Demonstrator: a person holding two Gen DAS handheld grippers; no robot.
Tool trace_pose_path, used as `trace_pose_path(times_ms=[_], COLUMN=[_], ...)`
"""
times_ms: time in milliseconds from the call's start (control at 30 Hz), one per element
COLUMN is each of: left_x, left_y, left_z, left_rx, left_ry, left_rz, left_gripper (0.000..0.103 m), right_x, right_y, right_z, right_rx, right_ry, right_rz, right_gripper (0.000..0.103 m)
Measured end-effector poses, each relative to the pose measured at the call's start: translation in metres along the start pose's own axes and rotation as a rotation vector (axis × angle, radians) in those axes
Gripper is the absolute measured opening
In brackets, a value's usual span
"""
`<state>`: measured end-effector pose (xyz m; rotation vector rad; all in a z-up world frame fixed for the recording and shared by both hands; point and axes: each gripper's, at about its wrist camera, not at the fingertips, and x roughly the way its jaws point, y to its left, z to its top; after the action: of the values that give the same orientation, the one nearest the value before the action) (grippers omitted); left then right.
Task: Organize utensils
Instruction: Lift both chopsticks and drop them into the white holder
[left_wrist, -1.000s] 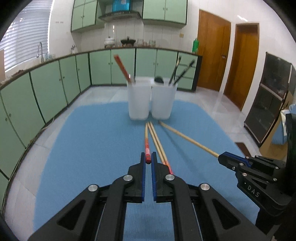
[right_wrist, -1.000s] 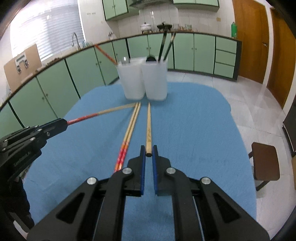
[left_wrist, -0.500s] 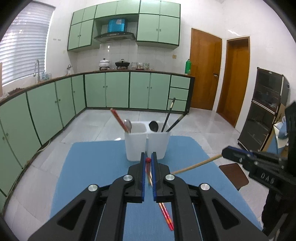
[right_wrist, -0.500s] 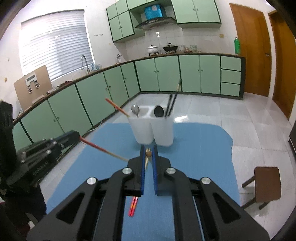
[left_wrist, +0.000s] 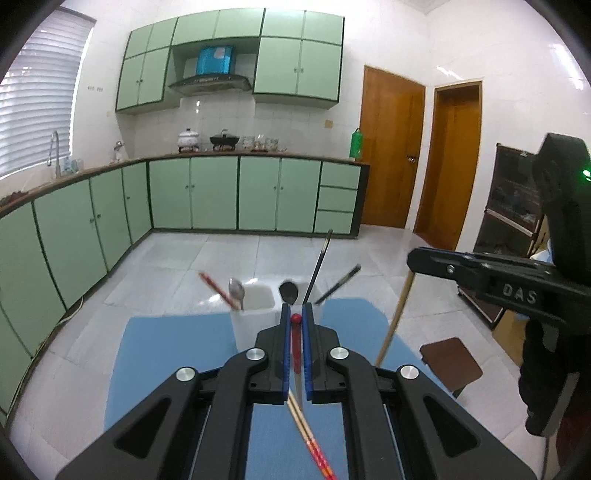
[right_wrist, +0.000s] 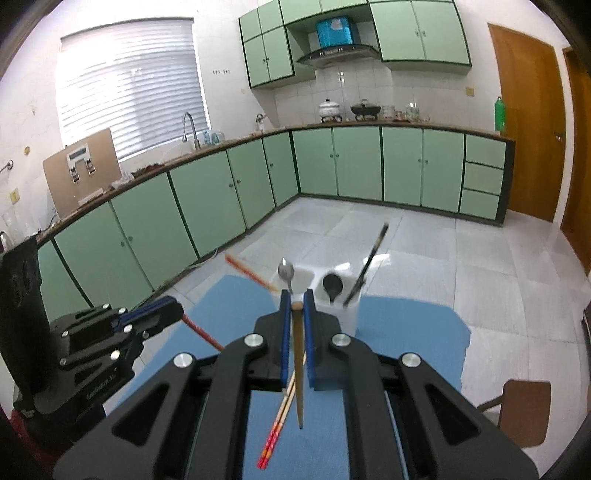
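Blue mat (left_wrist: 177, 354) nearest you holds a red-tipped chopstick pair (left_wrist: 310, 439), not yet picked. Your left gripper (left_wrist: 295, 317) is clenched on a red-ended chopstick (left_wrist: 295, 350), your right gripper (right_wrist: 296, 302) on a plain wooden chopstick (right_wrist: 298, 362) (both clear of the mat). Beyond, the white two-compartment holder (right_wrist: 347, 314) already has a metal spoon (right_wrist: 286, 274), a black spoon (right_wrist: 331, 286), and red and black chopsticks. Roughly half done, I'd say.
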<state>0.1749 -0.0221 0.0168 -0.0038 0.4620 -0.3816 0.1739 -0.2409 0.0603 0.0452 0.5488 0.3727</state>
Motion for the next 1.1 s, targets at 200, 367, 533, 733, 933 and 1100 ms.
trace_pose_path(times_ms=[200,367,533,733,933,1100], left_x=[-0.006,0.000,0.026,0.071,0.111,0.129], left_y=[0.001,0.007,0.017,0.030,0.038,0.044], left_z=[0.046,0.089,0.119,0.124,0.105,0.087], left_rx=[0.032,0.035,0.027,0.018,0.004,-0.001], left_ry=[-0.097,-0.188,-0.230,-0.250,-0.187,-0.106], left_rz=[0.009,0.043,0.078,0.107,0.111,0.099], left_gripper=[0.006,0.006,0.006,0.006,0.006,0.012], right_x=[-0.003,0.010,0.036,0.079,0.117,0.128], right_y=[-0.008,-0.020,-0.038,-0.054,-0.058,-0.059], right_z=[0.053,0.100,0.127,0.127,0.097,0.072], right_rx=[-0.008,0.000,0.014,0.019,0.014,0.036], right_ry=[-0.098,-0.181,-0.201,-0.164,-0.102,-0.057], right_rz=[-0.007,-0.048,-0.091,-0.124,-0.127,-0.126], right_gripper=[0.006,0.006,0.006,0.006,0.006,0.012])
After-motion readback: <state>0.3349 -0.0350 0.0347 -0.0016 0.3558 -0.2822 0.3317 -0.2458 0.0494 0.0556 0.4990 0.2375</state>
